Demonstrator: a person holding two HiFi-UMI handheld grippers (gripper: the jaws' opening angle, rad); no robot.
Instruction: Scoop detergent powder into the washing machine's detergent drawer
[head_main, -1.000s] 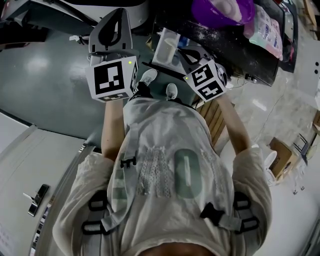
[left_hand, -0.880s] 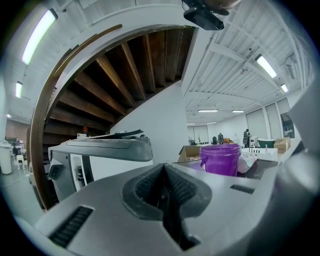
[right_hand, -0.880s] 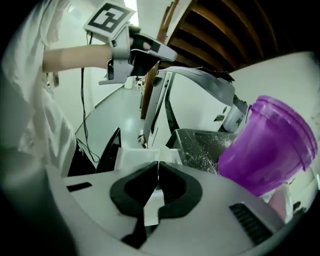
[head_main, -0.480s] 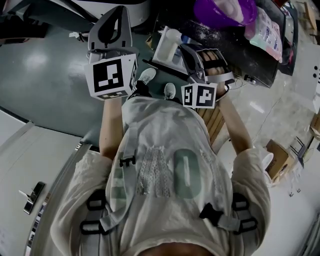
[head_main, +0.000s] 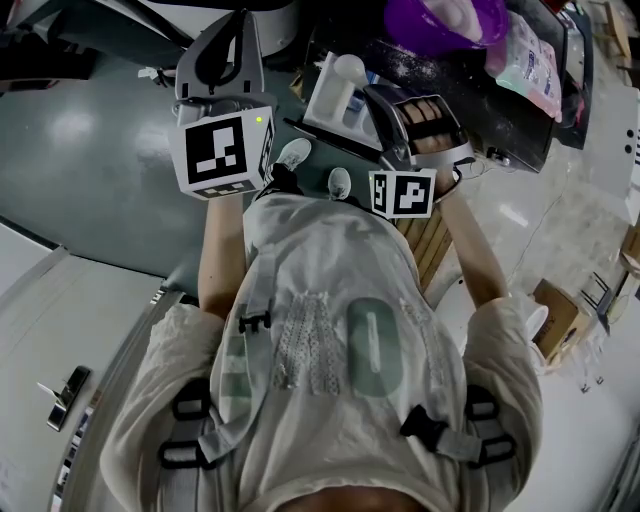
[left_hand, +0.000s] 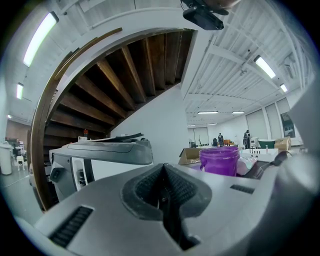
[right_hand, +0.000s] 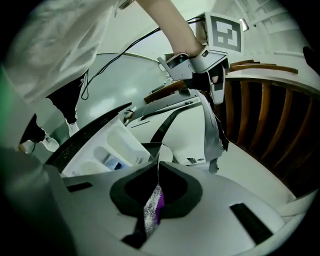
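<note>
The right tongs (right_hand: 158, 167) are pinching what is probably the scoop (right_hand: 152, 210) by its purple handle. Its bowl is hovering at the open detergent drawer (right_hand: 117, 145), which is lying just ahead and to the left. The left tongs (left_hand: 164, 172), pressed together and empty, are hanging farther off. A purple tub (head_main: 445, 20) is sitting on the powder-dusted worktop (head_main: 480, 100) beyond.

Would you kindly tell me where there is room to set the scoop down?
The floor left of the left tool is bare. The dark top is crowded with purple tub and bags; the right tool hangs over the drawer.
</note>
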